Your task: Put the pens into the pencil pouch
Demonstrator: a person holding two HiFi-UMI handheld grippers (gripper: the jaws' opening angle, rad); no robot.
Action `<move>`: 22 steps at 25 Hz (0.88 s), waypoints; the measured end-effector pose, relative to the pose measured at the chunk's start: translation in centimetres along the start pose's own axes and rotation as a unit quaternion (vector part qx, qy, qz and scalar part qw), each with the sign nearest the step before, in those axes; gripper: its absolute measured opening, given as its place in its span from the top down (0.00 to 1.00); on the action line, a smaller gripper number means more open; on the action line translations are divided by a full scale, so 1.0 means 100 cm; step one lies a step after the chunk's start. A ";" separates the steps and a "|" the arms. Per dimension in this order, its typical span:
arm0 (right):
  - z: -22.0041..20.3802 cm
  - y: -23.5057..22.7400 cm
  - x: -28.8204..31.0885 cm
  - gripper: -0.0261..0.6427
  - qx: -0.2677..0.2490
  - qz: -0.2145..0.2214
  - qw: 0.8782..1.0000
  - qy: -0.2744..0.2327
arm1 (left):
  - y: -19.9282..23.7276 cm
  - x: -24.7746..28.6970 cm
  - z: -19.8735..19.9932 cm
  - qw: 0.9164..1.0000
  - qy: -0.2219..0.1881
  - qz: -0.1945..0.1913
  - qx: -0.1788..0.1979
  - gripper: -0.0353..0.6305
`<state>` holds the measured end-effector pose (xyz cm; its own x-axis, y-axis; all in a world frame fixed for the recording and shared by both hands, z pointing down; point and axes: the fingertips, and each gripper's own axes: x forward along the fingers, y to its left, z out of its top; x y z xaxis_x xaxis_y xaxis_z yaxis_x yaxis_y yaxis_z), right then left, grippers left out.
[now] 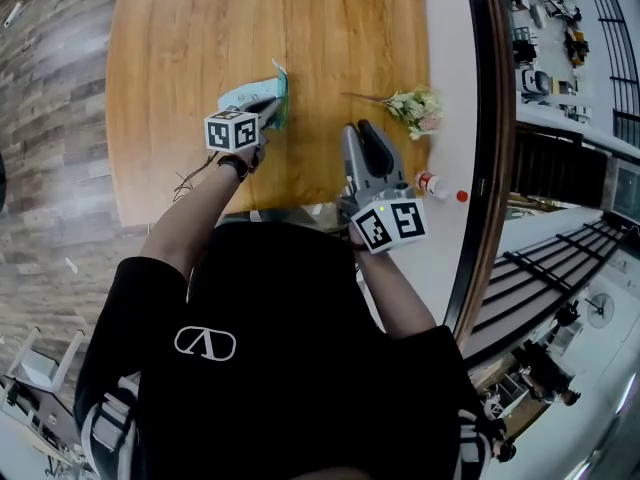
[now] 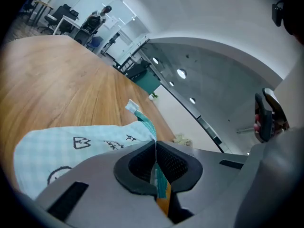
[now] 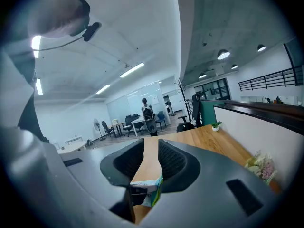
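On the wooden table (image 1: 190, 78) lies the pencil pouch (image 2: 71, 144). Only the left gripper (image 2: 155, 146) view shows its jaws pinching the pouch's teal edge. The right gripper (image 3: 151, 151) has its jaws slightly spread and empty.

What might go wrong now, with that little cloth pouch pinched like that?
1. The left gripper is shut on the pouch only by its thin teal edge, so the pouch could slip free or hang closed.
2. The right gripper is open and empty, and flowers lie close by on the table; a careless swing might knock them.
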<state>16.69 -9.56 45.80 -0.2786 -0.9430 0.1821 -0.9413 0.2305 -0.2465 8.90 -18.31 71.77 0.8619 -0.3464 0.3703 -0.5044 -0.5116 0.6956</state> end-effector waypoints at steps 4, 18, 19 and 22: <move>-0.007 -0.009 -0.006 0.82 0.004 -0.016 1.000 0.004 | 0.009 0.019 -0.018 1.000 0.018 -0.006 0.012 0.93; 0.008 -0.016 -0.008 0.82 -0.011 -0.015 1.000 -0.018 | -0.061 -0.027 0.048 0.990 -0.051 -0.058 0.122 0.88; 0.010 -0.014 -0.007 0.82 -0.014 -0.009 1.000 -0.020 | -0.074 -0.040 0.061 0.985 -0.065 -0.060 0.146 0.88; 0.016 -0.005 -0.001 0.82 -0.021 0.012 0.999 -0.024 | -0.109 -0.086 0.099 0.971 -0.112 -0.059 0.204 0.88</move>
<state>17.48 -10.01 44.37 -0.2920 -0.9474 0.1309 -0.9421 0.2613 -0.2103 6.49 -17.53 54.86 0.9054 -0.4049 0.1276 -0.4202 -0.8117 0.4057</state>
